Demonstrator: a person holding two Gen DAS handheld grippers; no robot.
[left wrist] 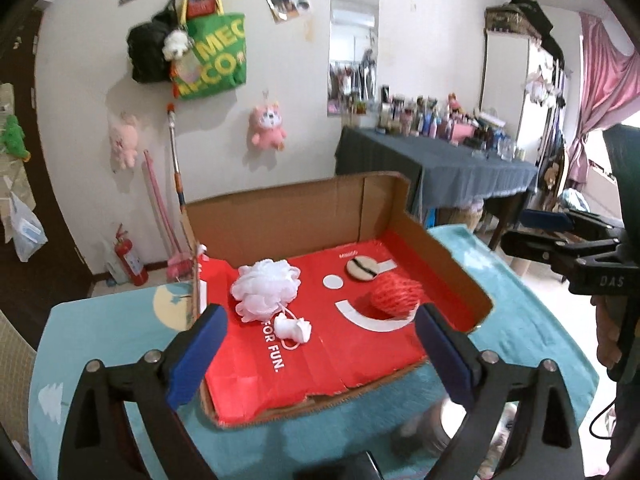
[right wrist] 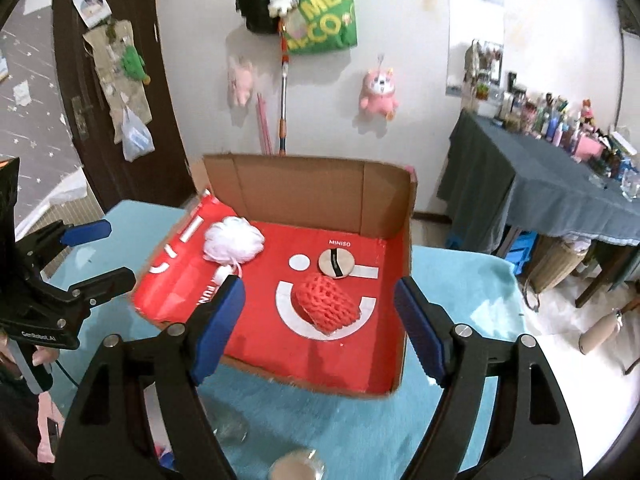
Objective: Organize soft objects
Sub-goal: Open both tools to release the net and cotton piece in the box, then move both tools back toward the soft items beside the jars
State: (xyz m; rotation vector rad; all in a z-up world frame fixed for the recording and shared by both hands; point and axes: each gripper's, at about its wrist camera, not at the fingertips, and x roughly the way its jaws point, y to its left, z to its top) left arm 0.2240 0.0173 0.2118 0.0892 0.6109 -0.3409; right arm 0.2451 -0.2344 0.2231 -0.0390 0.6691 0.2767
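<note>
- right gripper (left wrist: 532,236): cut off by frame edge in left wrist view
- bath pouf (right wrist: 233,243) cord hidden behind right finger
- glass jar (right wrist: 298,466): blurred, cropped at bottom

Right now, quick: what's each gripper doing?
Left gripper: open, holding nothing.
Right gripper: open, holding nothing.
</note>
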